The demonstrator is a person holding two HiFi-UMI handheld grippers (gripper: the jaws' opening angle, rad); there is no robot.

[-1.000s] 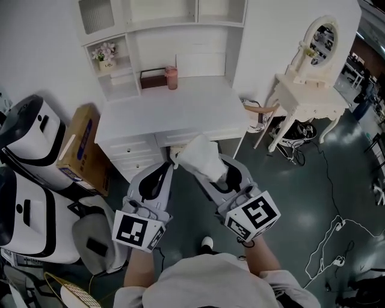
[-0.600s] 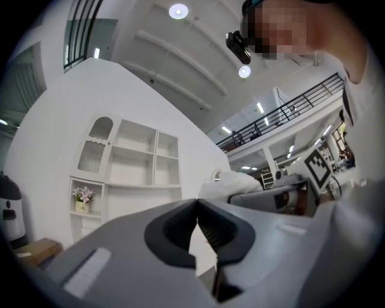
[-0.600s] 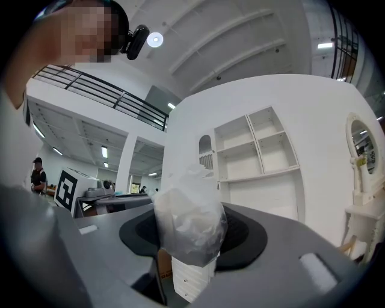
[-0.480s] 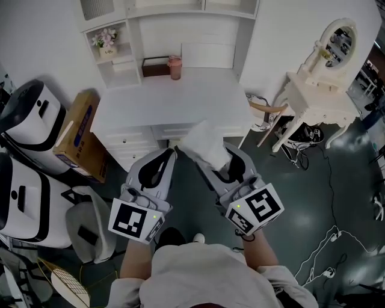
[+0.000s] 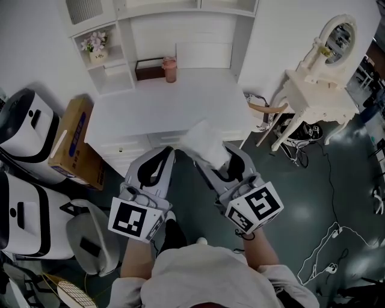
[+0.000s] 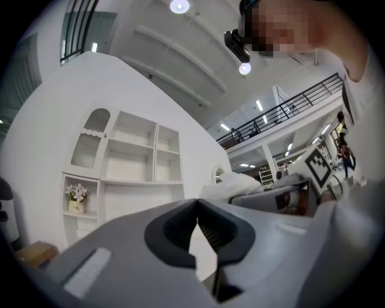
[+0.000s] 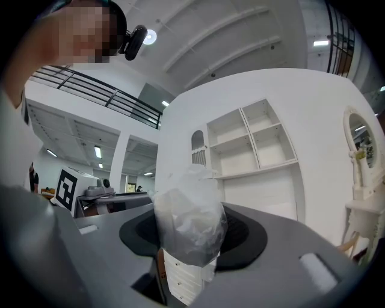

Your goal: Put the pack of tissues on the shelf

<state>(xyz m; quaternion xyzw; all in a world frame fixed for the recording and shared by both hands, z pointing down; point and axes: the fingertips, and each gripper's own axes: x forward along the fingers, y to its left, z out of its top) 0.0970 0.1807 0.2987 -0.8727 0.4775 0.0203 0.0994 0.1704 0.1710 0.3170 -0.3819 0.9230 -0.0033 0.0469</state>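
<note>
In front of the white desk point(image 5: 162, 105), the carrying step is under way. The right gripper point(image 5: 212, 157) is pinching the pack of tissues point(image 5: 203, 139), which is sticking up and forward out of its jaws. In the right gripper view the crinkled white wrap is filling the gap between the pads. The left gripper point(image 5: 165, 151) is travelling alongside with its jaws pressed together at the tips and nothing between them. The pack is hanging in the air near the desk's front edge, well apart from the shelf point(image 5: 180, 13) above the desk top.

Judgement: transport is roughly midway and placement has not begun. The next move is calling for further travel toward the desk, then lifting the pack over the desk top. The pink cup point(image 5: 169, 69) and the brown box point(image 5: 148, 68) at the back need clearing on the way to an open compartment. The wrap looks soft and slippery, so the pinch should hold until the pack is resting on a board.

Against the frame a second ago:
- The desk is sitting larger and nearer in the head view.
- The pack's top is now overlapping the desk's front edge rather than lying below it.
- Both grippers are keeping the same spacing and the same jaw states.
</note>
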